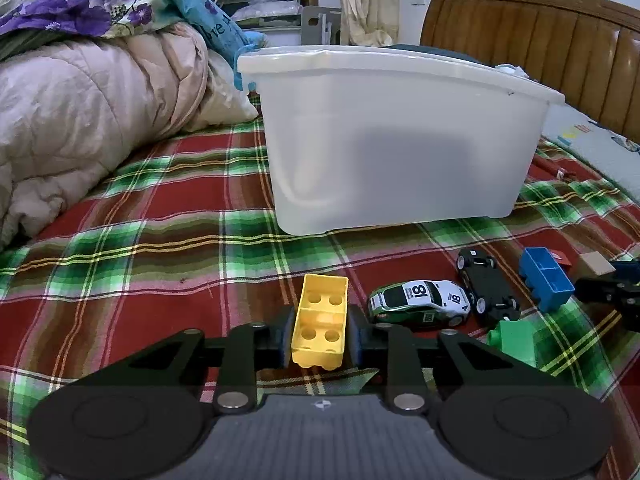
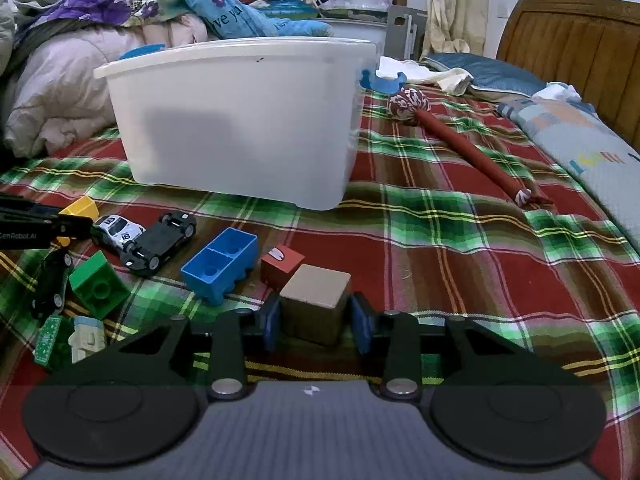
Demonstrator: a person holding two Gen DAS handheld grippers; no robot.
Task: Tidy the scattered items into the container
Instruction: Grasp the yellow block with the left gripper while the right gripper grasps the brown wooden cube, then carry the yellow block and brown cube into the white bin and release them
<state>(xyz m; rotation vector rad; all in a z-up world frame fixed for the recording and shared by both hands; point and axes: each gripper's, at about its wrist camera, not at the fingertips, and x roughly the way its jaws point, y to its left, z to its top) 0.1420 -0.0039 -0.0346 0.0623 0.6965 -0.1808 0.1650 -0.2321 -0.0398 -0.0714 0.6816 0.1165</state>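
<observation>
My left gripper (image 1: 320, 334) is shut on a yellow hollow brick (image 1: 320, 320), held just above the plaid bedspread in front of the white plastic bin (image 1: 400, 140). My right gripper (image 2: 318, 320) has its pads on both sides of a wooden cube (image 2: 316, 300) that rests on the bed; the pads look to be touching it. Near it lie a blue brick (image 2: 220, 266), a red cube (image 2: 282, 264), a green brick (image 2: 98, 286), a white number 18 toy car (image 2: 118, 230) and an upturned black toy car (image 2: 160, 242). The bin also shows in the right wrist view (image 2: 240, 120).
A rolled quilt (image 1: 80, 120) lies left of the bin. A red fabric stick with a patterned ball (image 2: 460, 140) lies right of the bin. Pillows (image 2: 560, 132) and a wooden headboard (image 2: 580, 48) are at the right. A small green and cream toy (image 2: 72, 340) lies at the near left.
</observation>
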